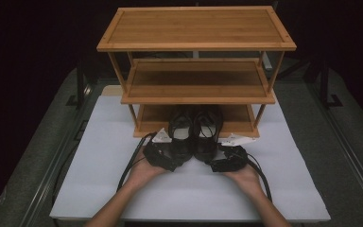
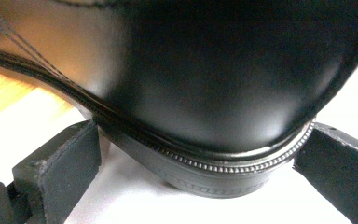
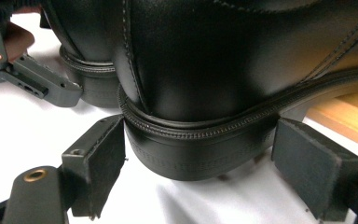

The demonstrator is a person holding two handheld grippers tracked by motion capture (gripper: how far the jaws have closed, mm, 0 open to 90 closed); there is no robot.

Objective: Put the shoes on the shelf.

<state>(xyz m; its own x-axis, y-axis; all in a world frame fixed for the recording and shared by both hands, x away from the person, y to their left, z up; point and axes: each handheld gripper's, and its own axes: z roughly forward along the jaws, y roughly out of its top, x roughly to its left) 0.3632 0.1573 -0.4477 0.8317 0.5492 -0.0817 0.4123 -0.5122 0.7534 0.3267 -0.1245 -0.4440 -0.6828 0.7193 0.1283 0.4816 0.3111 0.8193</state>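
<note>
Two black leather shoes stand side by side, heels toward me, toes over the lowest shelf (image 1: pixel 150 124) of a bamboo rack. My left gripper (image 1: pixel 176 157) straddles the heel of the left shoe (image 1: pixel 180 135). In the left gripper view its pads (image 2: pixel 70 163) press on both sides of the left shoe's heel (image 2: pixel 223 116). My right gripper (image 1: pixel 219 160) is shut the same way on the heel of the right shoe (image 1: pixel 206 135). In the right gripper view the right shoe's heel (image 3: pixel 200 93) fills the gap between the two pads (image 3: pixel 105 158). The left shoe (image 3: pixel 86 70) and left gripper (image 3: pixel 28 77) show at upper left.
The three-tier bamboo rack (image 1: pixel 196 28) stands at the back of a white mat (image 1: pixel 94 179) on a grey table (image 1: pixel 340 156). Its upper two shelves are bare. Cables trail from both grippers toward the near edge. Dark surroundings lie beyond the table.
</note>
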